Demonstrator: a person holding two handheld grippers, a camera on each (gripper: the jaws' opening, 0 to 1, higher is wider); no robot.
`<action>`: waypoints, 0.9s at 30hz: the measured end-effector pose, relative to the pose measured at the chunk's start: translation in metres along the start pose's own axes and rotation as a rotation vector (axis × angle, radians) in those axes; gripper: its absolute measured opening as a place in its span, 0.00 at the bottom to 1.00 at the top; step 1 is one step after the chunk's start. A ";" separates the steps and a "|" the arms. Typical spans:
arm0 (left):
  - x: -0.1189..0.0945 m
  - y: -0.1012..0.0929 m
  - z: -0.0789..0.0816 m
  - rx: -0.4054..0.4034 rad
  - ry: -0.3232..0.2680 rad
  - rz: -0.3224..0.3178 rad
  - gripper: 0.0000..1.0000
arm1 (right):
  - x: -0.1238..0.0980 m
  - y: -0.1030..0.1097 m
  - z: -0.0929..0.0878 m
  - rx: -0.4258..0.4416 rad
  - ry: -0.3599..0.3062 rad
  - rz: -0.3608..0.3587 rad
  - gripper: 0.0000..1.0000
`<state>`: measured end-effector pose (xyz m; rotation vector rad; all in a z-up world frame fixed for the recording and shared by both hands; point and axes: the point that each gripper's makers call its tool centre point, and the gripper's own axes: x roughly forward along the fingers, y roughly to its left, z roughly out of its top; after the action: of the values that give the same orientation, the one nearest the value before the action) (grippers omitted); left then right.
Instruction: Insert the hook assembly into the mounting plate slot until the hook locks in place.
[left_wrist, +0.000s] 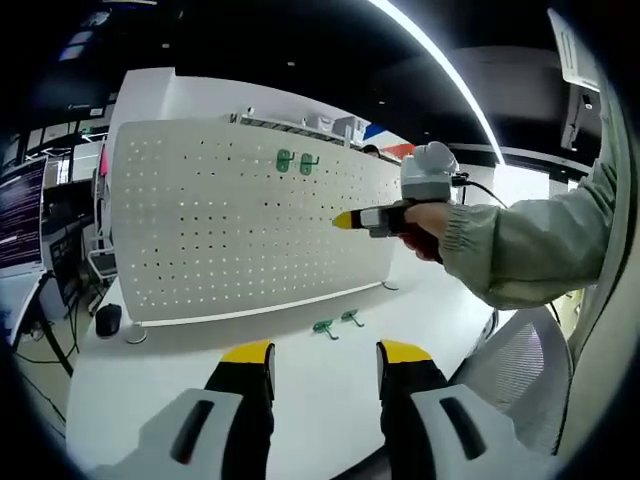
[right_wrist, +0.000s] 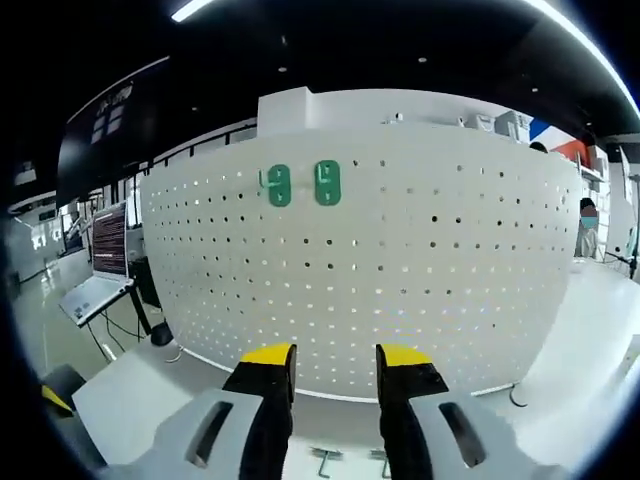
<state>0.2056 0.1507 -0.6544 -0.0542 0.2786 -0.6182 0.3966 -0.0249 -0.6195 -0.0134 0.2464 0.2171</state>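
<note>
A white pegboard mounting plate (left_wrist: 240, 240) stands upright on the white table (left_wrist: 150, 390). Two green hooks (left_wrist: 296, 161) hang side by side near its top edge. Two more green hooks (left_wrist: 337, 323) lie loose on the table in front of the plate. My left gripper (left_wrist: 326, 352) stands open over the table, short of the loose hooks, with nothing between its jaws. A hand holds my right gripper (left_wrist: 343, 220) with its yellow tips close to the plate's face. In the right gripper view my right gripper (right_wrist: 335, 355) is open and empty, facing the plate (right_wrist: 430, 260) below the hung hooks (right_wrist: 303, 184). The loose hooks (right_wrist: 325, 458) show low between the jaws.
A black mouse-like thing (left_wrist: 108, 318) and the plate's round foot (left_wrist: 135, 335) sit at the table's left. A mesh office chair (left_wrist: 510, 360) stands at the right. Monitors (left_wrist: 20, 215) and a laptop (right_wrist: 90, 295) are off to the left.
</note>
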 end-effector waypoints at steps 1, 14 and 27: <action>0.000 -0.001 0.000 0.000 0.001 0.000 0.42 | -0.002 0.000 -0.005 -0.001 0.011 0.004 0.31; 0.000 -0.006 0.003 0.022 0.003 0.005 0.42 | -0.031 -0.005 -0.043 0.003 0.088 0.038 0.36; 0.007 -0.008 0.003 0.040 0.024 0.009 0.43 | -0.071 -0.021 -0.077 0.014 0.152 0.057 0.39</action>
<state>0.2072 0.1397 -0.6517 -0.0074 0.2891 -0.6158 0.3156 -0.0631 -0.6776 -0.0091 0.3998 0.2711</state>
